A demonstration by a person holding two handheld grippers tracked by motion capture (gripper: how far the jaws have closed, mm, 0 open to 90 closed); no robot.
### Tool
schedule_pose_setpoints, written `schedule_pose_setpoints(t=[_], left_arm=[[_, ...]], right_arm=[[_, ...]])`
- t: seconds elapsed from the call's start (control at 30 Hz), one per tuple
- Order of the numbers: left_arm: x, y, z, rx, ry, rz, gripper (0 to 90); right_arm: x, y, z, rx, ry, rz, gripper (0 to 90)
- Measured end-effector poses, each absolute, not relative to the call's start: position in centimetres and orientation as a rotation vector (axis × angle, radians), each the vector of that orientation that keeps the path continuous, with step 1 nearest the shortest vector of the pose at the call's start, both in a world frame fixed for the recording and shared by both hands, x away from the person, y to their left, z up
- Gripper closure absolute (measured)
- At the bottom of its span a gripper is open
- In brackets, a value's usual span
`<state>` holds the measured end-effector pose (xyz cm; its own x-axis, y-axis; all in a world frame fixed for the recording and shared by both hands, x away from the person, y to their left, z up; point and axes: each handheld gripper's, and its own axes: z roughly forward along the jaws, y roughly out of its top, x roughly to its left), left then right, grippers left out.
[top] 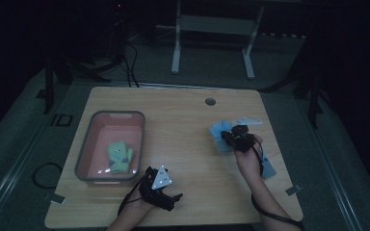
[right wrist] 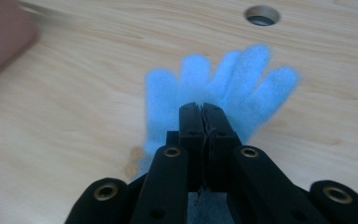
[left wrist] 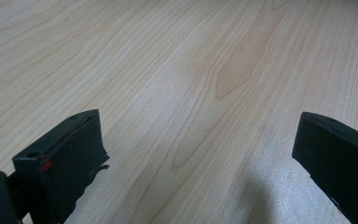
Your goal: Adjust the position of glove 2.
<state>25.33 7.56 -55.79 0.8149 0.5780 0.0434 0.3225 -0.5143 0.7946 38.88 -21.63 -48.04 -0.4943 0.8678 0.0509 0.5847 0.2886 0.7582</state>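
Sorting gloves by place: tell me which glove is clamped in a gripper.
The blue glove, pinched in the shut right gripper over the table; the green glove lies loose in the pink bin.

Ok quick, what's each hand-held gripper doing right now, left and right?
Left hand-held gripper: open, nothing between its jaws, over bare table.
Right hand-held gripper: shut on the blue glove.
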Motion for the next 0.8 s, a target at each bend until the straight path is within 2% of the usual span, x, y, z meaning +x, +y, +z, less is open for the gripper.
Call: schedule_pose_setpoints(t=[0.23,0.47,0.8], left_arm=[[25.4,7.5,-55.8,2.156,0.652,0.389,2.4],[25.4,7.5,-55.8,2.152,0.649,0.385,2.4],[25.3,7.3,-55.8,2.145,0.637,0.377,2.4]], right_arm=[[34.4,-19.3,-47.3,1.327,2.167,1.090,87.7],[32.7,-18.0,-48.0,1.348,2.162,1.074,87.6],[31.8,-16.6,-52.6,1.436,2.207,1.013,87.5]])
